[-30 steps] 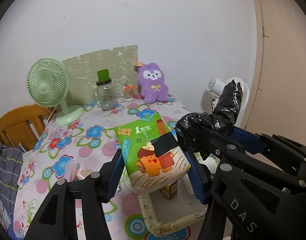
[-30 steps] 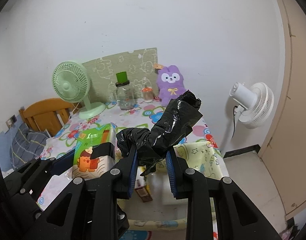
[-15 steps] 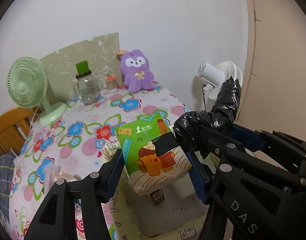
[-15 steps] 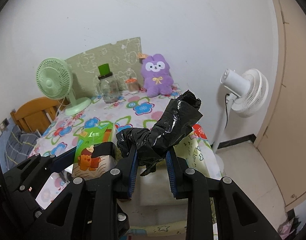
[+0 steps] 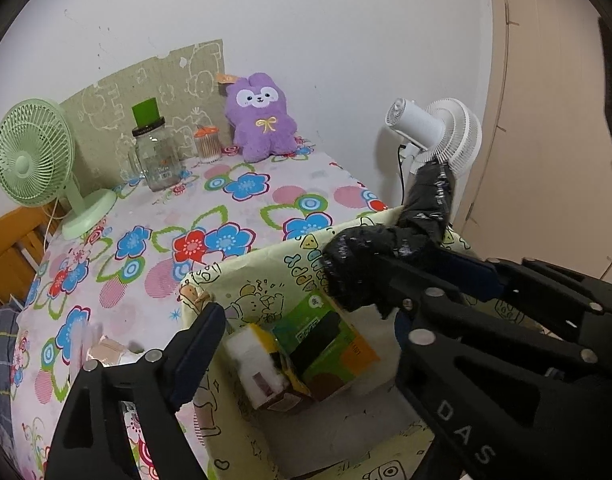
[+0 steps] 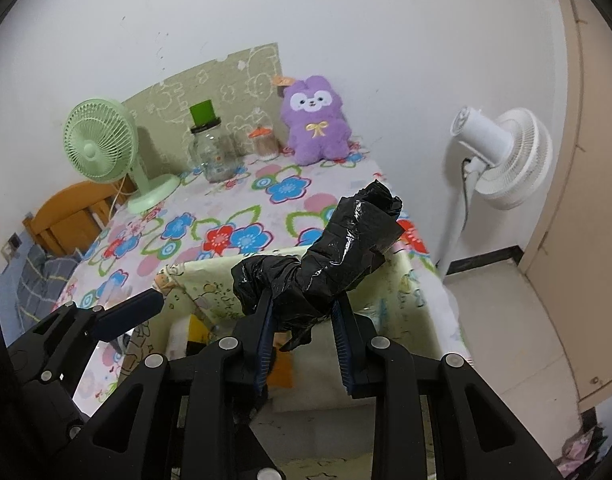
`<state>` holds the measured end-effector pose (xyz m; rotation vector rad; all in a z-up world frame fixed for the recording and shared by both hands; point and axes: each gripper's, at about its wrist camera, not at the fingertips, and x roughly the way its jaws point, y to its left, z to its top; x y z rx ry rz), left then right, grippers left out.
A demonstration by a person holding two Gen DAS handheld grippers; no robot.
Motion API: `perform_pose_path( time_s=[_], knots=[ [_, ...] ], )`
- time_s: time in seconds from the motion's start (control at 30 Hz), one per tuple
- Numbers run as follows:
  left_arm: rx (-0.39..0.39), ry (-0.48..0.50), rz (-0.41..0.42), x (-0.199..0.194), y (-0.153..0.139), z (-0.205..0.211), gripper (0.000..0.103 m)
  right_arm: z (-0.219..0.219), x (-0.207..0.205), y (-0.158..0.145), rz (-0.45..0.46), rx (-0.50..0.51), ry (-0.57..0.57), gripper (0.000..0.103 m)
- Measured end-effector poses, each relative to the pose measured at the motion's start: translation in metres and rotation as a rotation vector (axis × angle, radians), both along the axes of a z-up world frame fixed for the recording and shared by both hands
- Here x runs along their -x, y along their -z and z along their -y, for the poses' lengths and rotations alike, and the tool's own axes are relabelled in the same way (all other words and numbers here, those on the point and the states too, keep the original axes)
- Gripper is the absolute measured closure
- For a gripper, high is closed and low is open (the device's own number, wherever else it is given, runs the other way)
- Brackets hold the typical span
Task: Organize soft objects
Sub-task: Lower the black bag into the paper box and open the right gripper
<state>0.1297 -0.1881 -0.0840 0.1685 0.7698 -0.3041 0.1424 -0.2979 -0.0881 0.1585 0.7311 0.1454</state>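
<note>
A yellow cartoon-print fabric bin (image 5: 265, 268) stands at the table's near right corner; it also shows in the right wrist view (image 6: 209, 276). A green tissue pack (image 5: 326, 344) lies tilted inside it beside a white and yellow pack (image 5: 253, 356). My left gripper (image 5: 306, 320) is open and empty above the bin. My right gripper (image 6: 303, 340) is shut on a crumpled black plastic bag (image 6: 326, 256), held over the bin; the bag also shows in the left wrist view (image 5: 386, 252). A purple plush bunny (image 5: 261, 116) sits at the table's far edge.
A green desk fan (image 5: 33, 160), a glass jar with a green lid (image 5: 153, 152) and a small orange-lidded jar (image 5: 207, 144) stand at the back of the floral tablecloth (image 5: 165, 232). A white floor fan (image 6: 502, 152) stands right of the table. A wooden chair (image 6: 65, 216) is left.
My left gripper opened and let go of the green tissue pack, which now lies in the bin. Both grippers moved forward over the bin. The right gripper still holds the black bag.
</note>
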Motion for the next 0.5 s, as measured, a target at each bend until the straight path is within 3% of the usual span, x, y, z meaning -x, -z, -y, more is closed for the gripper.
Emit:
perform_pose_path(
  time_s=[0.13,0.23,0.5],
  knots=[
    [-0.014,-0.015,-0.014,-0.002,0.003,-0.0033,0.015,-0.0043,-0.0034,0.0038,-0.015,0.004,-0.011,0.063],
    [-0.014,-0.019,-0.019,-0.0016,0.0029,-0.0055,0.015,-0.006,-0.003,0.0045,-0.012,-0.006,-0.013,0.039],
    [-0.005,-0.019,-0.01,0.0061,-0.0022,-0.0085,0.014,-0.0096,0.0039,0.0,-0.002,-0.011,0.003,0.025]
  ],
)
